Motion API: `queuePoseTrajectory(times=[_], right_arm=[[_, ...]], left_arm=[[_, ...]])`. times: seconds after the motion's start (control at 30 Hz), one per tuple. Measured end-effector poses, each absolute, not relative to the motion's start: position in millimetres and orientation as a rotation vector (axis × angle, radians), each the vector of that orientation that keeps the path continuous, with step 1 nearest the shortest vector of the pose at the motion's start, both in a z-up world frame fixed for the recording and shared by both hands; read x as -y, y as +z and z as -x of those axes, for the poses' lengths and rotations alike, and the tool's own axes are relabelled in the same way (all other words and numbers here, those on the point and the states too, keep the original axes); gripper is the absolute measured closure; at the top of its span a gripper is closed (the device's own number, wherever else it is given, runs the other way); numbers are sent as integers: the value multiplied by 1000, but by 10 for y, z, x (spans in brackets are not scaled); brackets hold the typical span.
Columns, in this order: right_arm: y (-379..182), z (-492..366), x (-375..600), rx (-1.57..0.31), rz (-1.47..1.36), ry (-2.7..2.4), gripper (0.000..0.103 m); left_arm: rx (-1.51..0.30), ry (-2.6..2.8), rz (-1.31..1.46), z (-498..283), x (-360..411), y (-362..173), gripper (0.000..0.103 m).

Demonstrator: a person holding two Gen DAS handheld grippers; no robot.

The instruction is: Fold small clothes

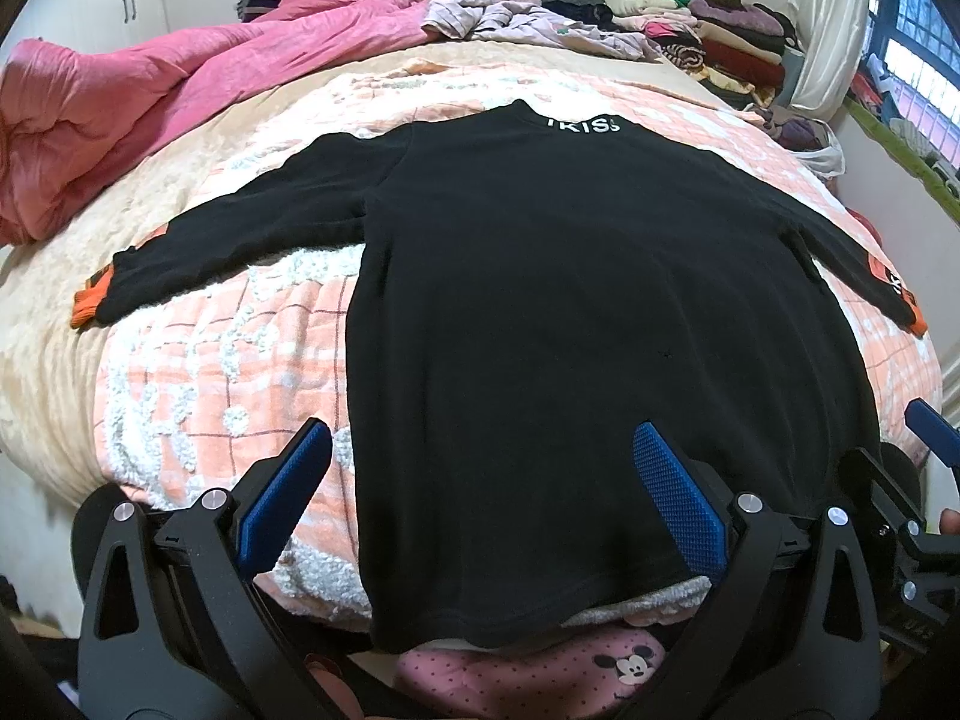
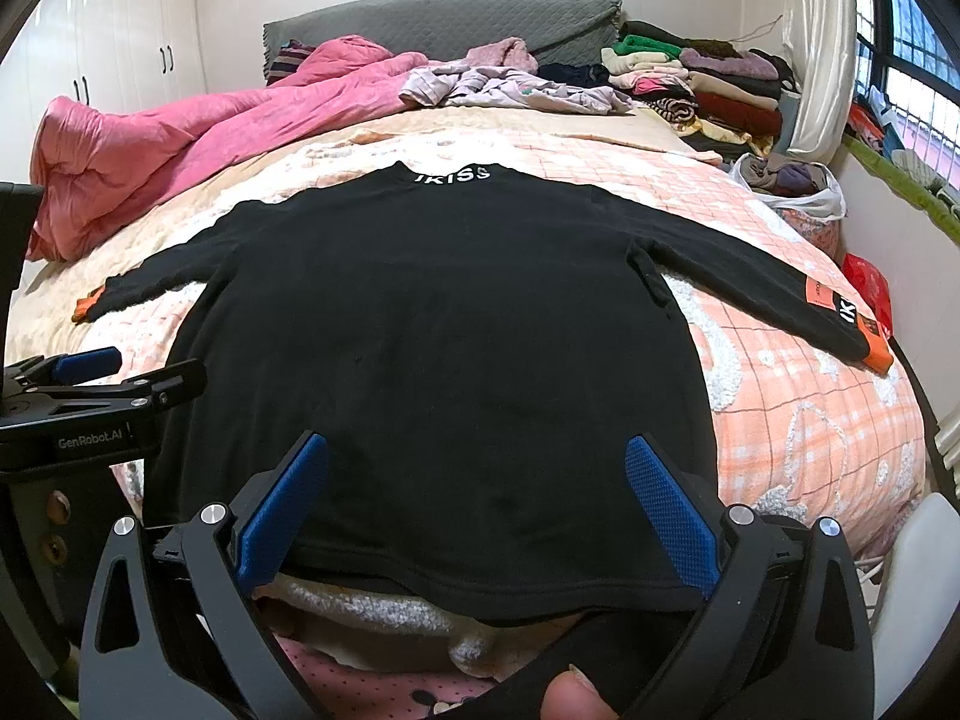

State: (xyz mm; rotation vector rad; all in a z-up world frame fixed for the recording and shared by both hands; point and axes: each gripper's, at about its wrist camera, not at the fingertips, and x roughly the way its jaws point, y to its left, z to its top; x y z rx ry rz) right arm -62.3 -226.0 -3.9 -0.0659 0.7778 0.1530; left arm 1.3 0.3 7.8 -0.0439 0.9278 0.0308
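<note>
A black long-sleeved top (image 1: pixel 570 312) lies spread flat on the bed, collar with white letters at the far end, both sleeves out to the sides with orange cuffs. It also shows in the right wrist view (image 2: pixel 438 348). My left gripper (image 1: pixel 480 480) is open over the top's near left hem, empty. My right gripper (image 2: pixel 477 492) is open over the near right hem, empty. The left gripper shows at the left edge of the right wrist view (image 2: pixel 90 396).
A pink quilt (image 1: pixel 150 102) is bunched at the far left. Loose pale clothes (image 1: pixel 528 18) and a stack of folded clothes (image 1: pixel 708 30) lie at the bed's head. A plastic bag of clothes (image 2: pixel 792 186) sits at the right edge.
</note>
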Motion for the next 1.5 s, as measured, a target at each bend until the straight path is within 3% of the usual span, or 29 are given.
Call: queuePoseTrajectory(times=[0.63,1.5], right_arm=[[-7,388,2509,-785,28,106,4],[199,-653,2901,-744,-4,-26,4]], left_arm=[[-923,14,-5,-234,174,65,8],[-907,-17,-5,-1013,503,179,8]])
